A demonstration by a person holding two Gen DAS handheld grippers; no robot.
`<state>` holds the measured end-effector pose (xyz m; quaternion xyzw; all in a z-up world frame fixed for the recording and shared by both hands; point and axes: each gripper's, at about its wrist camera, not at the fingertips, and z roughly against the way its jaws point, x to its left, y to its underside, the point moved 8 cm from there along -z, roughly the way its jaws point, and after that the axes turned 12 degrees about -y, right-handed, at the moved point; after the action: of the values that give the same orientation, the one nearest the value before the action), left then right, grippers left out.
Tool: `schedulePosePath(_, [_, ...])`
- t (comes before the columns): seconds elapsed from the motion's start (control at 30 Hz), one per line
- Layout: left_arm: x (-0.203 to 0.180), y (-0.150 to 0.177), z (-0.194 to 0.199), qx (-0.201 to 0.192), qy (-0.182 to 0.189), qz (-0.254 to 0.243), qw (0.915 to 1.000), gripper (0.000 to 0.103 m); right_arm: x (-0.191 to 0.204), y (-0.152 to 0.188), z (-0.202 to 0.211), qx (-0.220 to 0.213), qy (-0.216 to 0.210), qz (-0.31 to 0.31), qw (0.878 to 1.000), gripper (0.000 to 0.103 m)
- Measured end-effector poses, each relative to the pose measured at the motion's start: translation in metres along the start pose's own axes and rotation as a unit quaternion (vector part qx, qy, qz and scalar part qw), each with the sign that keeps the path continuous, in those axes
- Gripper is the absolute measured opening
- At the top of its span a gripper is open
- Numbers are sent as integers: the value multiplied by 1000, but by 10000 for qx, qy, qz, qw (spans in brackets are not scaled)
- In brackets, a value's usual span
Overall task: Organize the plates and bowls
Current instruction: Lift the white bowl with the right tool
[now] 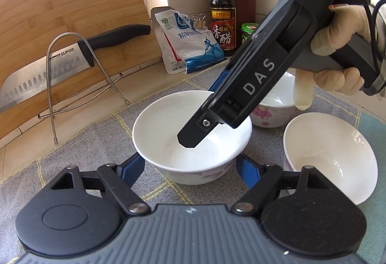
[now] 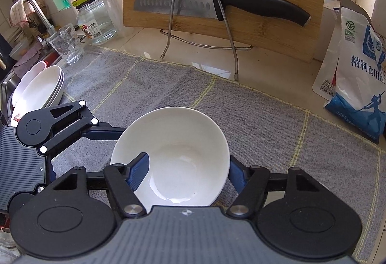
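1. Bamboo cutting board (image 2: 241, 29): at 12 o'clock in the right wrist view, standing upright in a wire stand (image 2: 224, 32). A black-handled knife (image 2: 183, 5) lies across the board's face, behind the wire loop.
2. Grey checked cloth (image 2: 253, 119): covers the counter in front of the board. All bowls stand on it.
3. Stack of white plates (image 2: 43, 87): at 9 o'clock in the right wrist view, on the cloth's edge beside the sink.
4. Salt bag (image 1: 190, 44) and vinegar bottle (image 1: 222, 8): at 12 o'clock in the left wrist view, against the wall.
5. White bowl (image 1: 156, 128): the task item, upright at the centre of both views.
6. Left gripper (image 1: 191, 167): its blue fingers (image 1: 135, 168) stand at 9 and 3 o'clock of the bowl, narrowed onto its outer wall across the full width.
7. Right gripper (image 2: 188, 172): held by a gloved hand (image 1: 337, 46) and angled down steeply. One finger is inside the bowl, the other outside; the jaws are narrow, clamping the bowl's wall.
8. Floral bowl (image 1: 272, 116): behind the right gripper, at 2 o'clock.
9. Third bowl (image 1: 330, 157): at 3 o'clock in the left wrist view, tilted, apart from the held bowl.
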<state>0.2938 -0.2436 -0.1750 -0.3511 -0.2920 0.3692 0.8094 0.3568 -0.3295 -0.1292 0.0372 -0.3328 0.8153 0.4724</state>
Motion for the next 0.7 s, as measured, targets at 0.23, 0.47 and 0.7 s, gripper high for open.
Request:
schedulePosePath(0.23, [1, -3, 11, -74, -75, 25, 9999, 82, 10, -6, 8, -110, -62, 40, 9999, 75])
schedulePosePath(0.47, [3, 3, 39, -65, -185, -7, 9998, 82, 40, -6, 13, -157, -169, 178, 9996, 75])
schedulePosePath(0.7, [17, 21, 69, 72, -214, 55, 9997, 82, 81, 1, 10, -168, -329, 324, 9988, 75])
